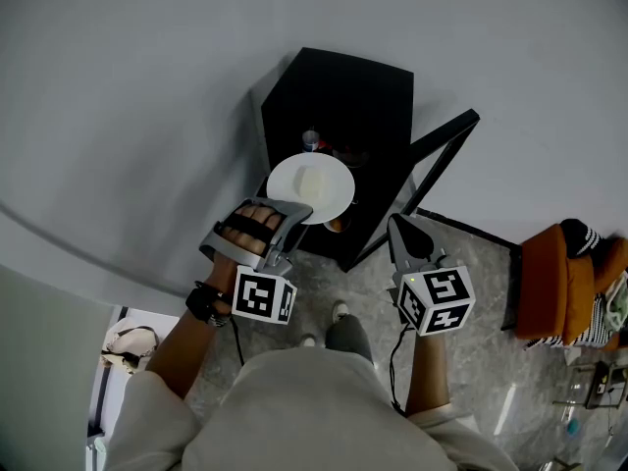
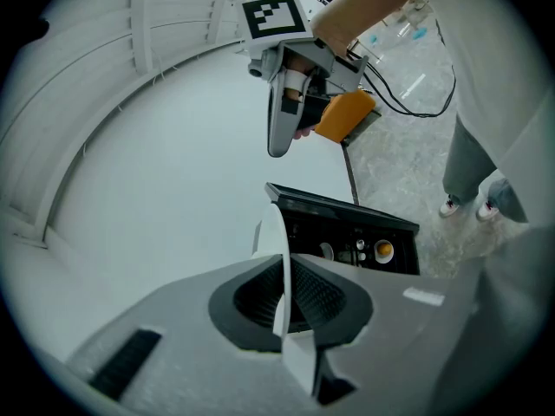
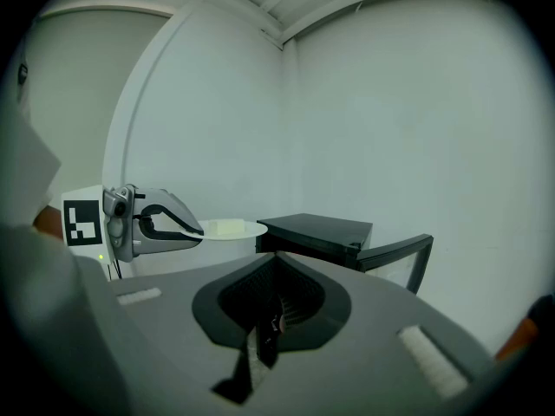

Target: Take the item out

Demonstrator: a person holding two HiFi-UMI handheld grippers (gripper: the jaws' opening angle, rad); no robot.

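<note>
A round white plate [image 1: 310,188] carries a pale block [image 1: 312,181] and hangs level in front of an open black cabinet [image 1: 339,96]. My left gripper [image 1: 292,210] is shut on the plate's near rim. In the left gripper view the plate [image 2: 279,258] stands edge-on between the jaws. The right gripper view shows the plate [image 3: 232,230] and block [image 3: 224,225] from the side, clear of the cabinet [image 3: 316,230]. My right gripper [image 1: 400,226] hovers near the open door [image 1: 437,155], shut, nothing between its jaws.
Small items remain inside the cabinet: a cup [image 1: 311,140] and a dish with something orange [image 2: 382,250]. The door [image 3: 401,254] swings out to the right. An orange seat [image 1: 559,283] stands at the far right. A white wall lies behind the cabinet.
</note>
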